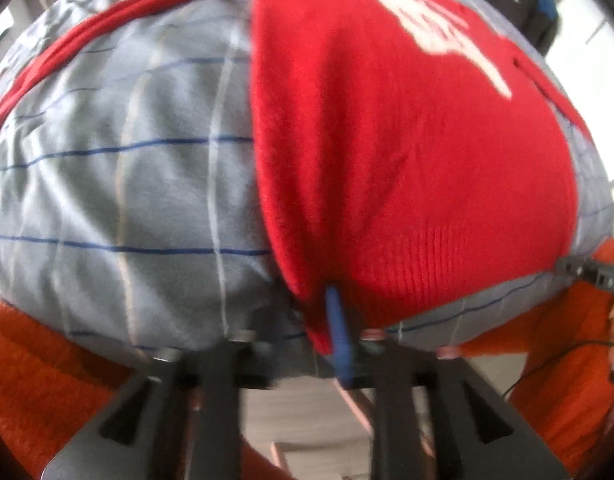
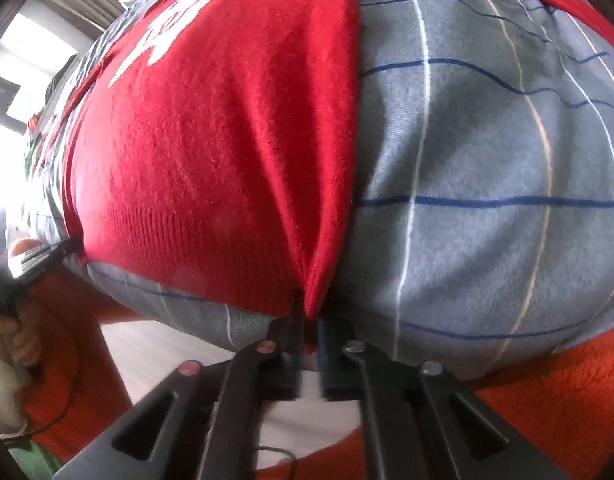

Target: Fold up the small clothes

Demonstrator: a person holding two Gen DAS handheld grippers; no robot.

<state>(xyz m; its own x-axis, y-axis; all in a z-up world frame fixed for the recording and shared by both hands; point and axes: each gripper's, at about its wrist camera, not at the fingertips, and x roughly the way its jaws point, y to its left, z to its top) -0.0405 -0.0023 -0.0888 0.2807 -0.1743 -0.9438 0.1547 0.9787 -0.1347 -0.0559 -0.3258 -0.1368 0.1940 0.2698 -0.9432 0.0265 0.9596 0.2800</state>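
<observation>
We are holding both grippers tipped steeply down over the near edge of the bed, one at each bottom corner of the red knitted sweater (image 1: 407, 152). Our left gripper (image 1: 327, 332) is sitting at the sweater's hem corner, where the ribbed hem is gathering into a ridge that runs down between the fingers; a blue pad (image 1: 339, 332) is lying against that fold, but blur is hiding the other finger, so we cannot tell whether the knit is really clamped. Our right gripper (image 2: 309, 328) is pinching the opposite hem corner: its two fingers are standing close together with a peak of red knit squeezed between them, so it is grasping the sweater.

The sweater is lying front side up on the grey checked bedsheet (image 1: 127, 184), spread mostly flat. Its long axis is running away from us, the ribbed hem nearest our hands and the white lettering (image 1: 431, 28) on the chest further off toward the neck. One red sleeve (image 1: 107, 36) is stretching out sideways across the sheet in the left wrist view, and another is crossing the top corner of the right wrist view. Orange plush fabric (image 2: 547, 400) is showing just below the bed's edge
</observation>
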